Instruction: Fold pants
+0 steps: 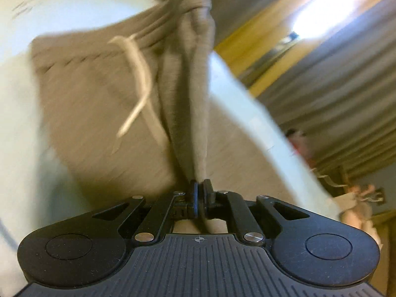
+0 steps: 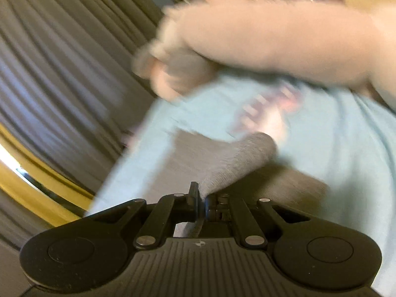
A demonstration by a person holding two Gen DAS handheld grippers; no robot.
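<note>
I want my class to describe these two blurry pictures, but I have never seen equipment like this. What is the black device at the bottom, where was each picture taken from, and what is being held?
No robot here: a person holds a hand-held gripper in each hand, and each carries a wide-angle camera looking forward along its two fingers. The black device is the gripper itself.

One picture is from the left gripper. Its fingers are shut on a bunched fold of beige pants, whose ribbed waistband and pale drawstring show, above a pale bed sheet.

The other is from the right gripper, shut on another fold of the pants. Beyond it you see the person's forearm.

Both pictures are blurred and tilted. Curtains hang behind.
</note>
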